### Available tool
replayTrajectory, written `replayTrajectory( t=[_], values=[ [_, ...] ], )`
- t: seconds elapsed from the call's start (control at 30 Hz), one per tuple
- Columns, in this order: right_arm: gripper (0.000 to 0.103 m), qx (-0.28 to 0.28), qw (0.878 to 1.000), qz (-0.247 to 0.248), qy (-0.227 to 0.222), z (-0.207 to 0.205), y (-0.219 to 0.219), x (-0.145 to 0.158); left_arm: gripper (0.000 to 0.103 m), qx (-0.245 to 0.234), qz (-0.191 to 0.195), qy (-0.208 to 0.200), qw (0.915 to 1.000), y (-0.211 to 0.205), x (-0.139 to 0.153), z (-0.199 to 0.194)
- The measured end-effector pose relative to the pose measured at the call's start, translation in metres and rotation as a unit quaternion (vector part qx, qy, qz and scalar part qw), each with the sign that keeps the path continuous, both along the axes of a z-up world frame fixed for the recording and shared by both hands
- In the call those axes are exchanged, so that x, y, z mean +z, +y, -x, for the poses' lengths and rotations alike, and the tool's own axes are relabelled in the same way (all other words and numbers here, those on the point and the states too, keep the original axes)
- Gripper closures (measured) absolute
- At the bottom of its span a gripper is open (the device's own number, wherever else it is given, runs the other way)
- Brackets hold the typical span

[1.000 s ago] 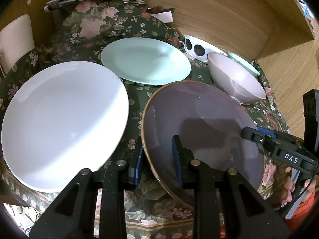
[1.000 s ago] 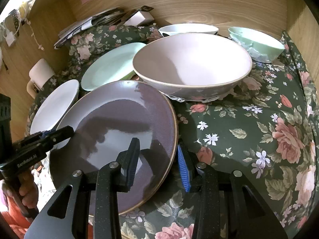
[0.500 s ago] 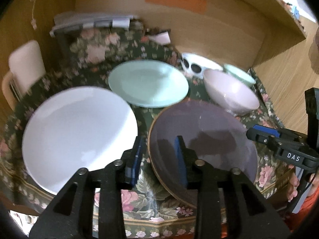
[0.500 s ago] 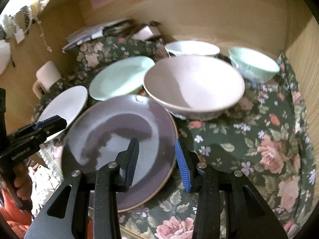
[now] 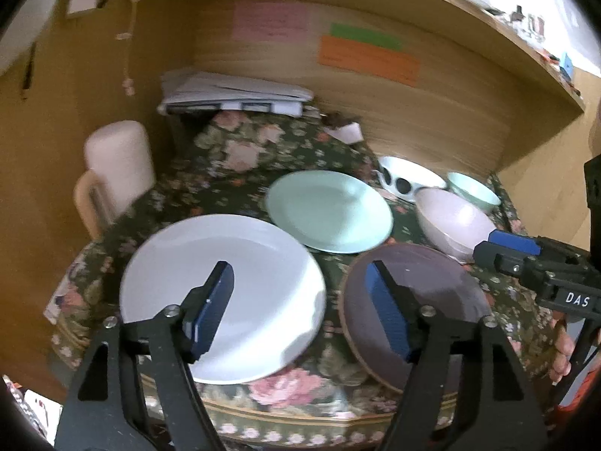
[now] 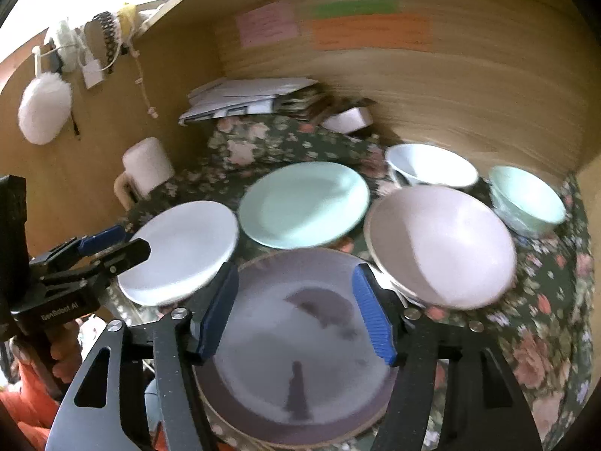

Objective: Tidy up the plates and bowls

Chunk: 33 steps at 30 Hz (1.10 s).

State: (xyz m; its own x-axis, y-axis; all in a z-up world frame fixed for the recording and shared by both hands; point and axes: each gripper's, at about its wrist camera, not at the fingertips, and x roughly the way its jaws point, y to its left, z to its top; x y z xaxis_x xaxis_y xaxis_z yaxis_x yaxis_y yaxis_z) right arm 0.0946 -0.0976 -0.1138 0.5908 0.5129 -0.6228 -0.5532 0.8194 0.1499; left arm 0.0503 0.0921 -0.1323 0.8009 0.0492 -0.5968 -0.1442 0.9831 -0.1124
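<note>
Floral tablecloth [image 5: 233,158]: plates crowd front edge.

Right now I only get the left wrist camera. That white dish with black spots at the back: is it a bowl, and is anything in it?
Observer: The right wrist view looks into it. The white bowl is deep and empty.
Operator: And the other claw, is it holding something?
Observer: No. The right gripper has just been opening its jaws. Nothing is between them, and the purple plate lies below.
Operator: Is there anything I miss entirely?
Observer: A fluffy white puff hangs high on the left.
</note>
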Motion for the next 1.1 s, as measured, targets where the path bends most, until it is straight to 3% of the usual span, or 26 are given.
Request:
replayTrajectory(
  t=[0.17,0.47,0.87,0.93,1.1],
  values=[
    [0.033,0.024,1.0,-0.001,0.004,-0.006,0.024,0.001,0.019,0.027,0.0,-0.004,0.9996,0.023,0.0,0.007],
    [0.033,0.061,0.998,0.024,0.025,-0.024,0.069,-0.011,0.018,0.081,0.012,0.022,0.9964,0.07,-0.016,0.005],
    [0.033,0.096,0.989,0.067,0.087,-0.054,0.119,-0.043,0.019,0.121,0.033,0.077,0.9891,0.118,-0.058,-0.002],
    [0.037,0.098,0.988,0.069,0.097,-0.057,0.124,-0.047,0.019,0.125,0.033,0.076,0.9887,0.123,-0.062,-0.002],
    [0.06,0.106,0.984,0.075,0.121,-0.066,0.136,-0.056,0.036,0.118,0.052,0.088,0.9878,0.133,-0.069,-0.004]
  ],
)
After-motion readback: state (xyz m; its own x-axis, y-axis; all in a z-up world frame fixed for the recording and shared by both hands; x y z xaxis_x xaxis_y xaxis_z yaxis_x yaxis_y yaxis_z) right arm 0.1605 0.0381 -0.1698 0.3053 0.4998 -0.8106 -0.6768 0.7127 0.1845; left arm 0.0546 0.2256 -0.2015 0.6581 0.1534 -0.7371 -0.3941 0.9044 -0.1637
